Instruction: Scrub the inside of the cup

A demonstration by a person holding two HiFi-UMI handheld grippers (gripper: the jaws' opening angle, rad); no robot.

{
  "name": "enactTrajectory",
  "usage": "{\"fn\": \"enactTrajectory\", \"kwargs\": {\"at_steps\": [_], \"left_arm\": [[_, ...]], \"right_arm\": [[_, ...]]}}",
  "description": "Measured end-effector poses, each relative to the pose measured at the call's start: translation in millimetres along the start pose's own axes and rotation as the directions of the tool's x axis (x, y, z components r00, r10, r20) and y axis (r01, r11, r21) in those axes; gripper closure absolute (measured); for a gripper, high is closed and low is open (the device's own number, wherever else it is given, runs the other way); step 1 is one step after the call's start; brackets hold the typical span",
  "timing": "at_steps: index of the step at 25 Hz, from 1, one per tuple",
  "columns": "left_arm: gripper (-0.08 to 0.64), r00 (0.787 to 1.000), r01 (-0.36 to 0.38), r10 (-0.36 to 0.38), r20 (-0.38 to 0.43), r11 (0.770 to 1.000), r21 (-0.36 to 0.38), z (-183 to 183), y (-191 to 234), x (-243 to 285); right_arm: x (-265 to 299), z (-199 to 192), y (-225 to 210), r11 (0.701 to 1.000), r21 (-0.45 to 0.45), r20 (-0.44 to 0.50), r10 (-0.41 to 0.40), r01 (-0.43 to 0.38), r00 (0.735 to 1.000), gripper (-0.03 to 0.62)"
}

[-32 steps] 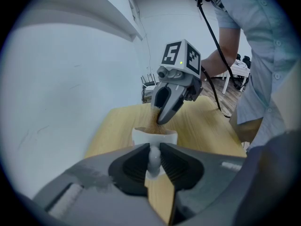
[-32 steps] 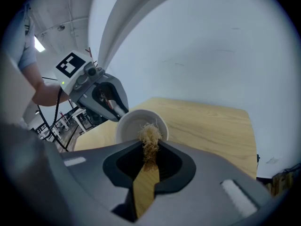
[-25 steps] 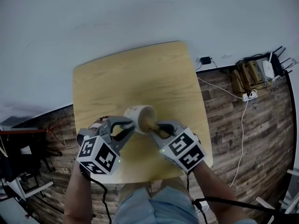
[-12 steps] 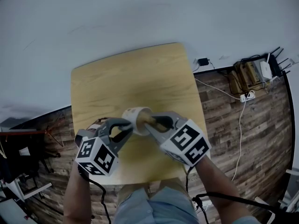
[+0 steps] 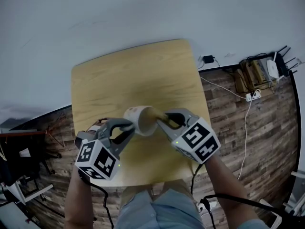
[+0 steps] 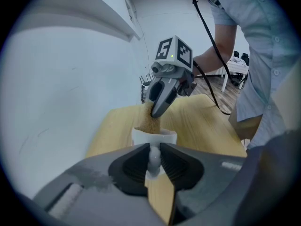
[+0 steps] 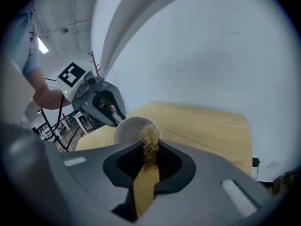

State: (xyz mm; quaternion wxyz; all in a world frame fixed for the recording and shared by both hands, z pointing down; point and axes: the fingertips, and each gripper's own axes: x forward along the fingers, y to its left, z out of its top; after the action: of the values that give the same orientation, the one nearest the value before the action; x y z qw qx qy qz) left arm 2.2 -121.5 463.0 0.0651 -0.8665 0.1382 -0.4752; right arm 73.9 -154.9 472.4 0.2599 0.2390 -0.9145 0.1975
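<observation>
Left gripper: I see my left gripper [image 6: 154, 155] clamped on the cup's white handle [image 6: 154, 163], the pads pressing it from both sides.
Cup: the white cup [image 5: 141, 119] hangs from that grip over the near half of the table, its mouth tipped toward my right gripper.
Right gripper: my right gripper [image 7: 150, 158] has its jaws pinched on a brown, fibrous scrubber [image 7: 150, 140].
Scrubber: its frayed end sits in the cup's mouth, against the rim; I cannot tell how deep it reaches.
Table: the light wooden table [image 5: 133, 75] stands against a pale wall.
Floor: I see dark plank floor [image 5: 248, 142] to the right, with cables and small boxes [image 5: 259, 73] by the wall, well apart from the table.
</observation>
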Motion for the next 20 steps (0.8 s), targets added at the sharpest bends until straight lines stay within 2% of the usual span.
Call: {"fn": "enactTrajectory", "kwargs": {"at_steps": [7,16,20], "left_arm": [[0.465,1.000,-0.010,0.010,0.005,1.000,-0.018,2.9,-1.5,0.3],[0.463,1.000,-0.005,0.005,-0.003,1.000,0.004,5.0,-10.1,2.3],[0.462,1.000,0.007,-0.006,-0.004,1.000,0.020,8.0,-14.0,4.1]], "right_arm": [[-4.2,-25.2,17.8,0.996,0.085,-0.025,-0.003,0.005,1.000,0.535],[4.8,-18.4,53.7,0.970,0.234,0.042,0.058,-0.066,0.997,0.535],[9.4,-4.5,57.7,0.965,0.247,0.079,0.073,-0.090,0.994,0.535]]}}
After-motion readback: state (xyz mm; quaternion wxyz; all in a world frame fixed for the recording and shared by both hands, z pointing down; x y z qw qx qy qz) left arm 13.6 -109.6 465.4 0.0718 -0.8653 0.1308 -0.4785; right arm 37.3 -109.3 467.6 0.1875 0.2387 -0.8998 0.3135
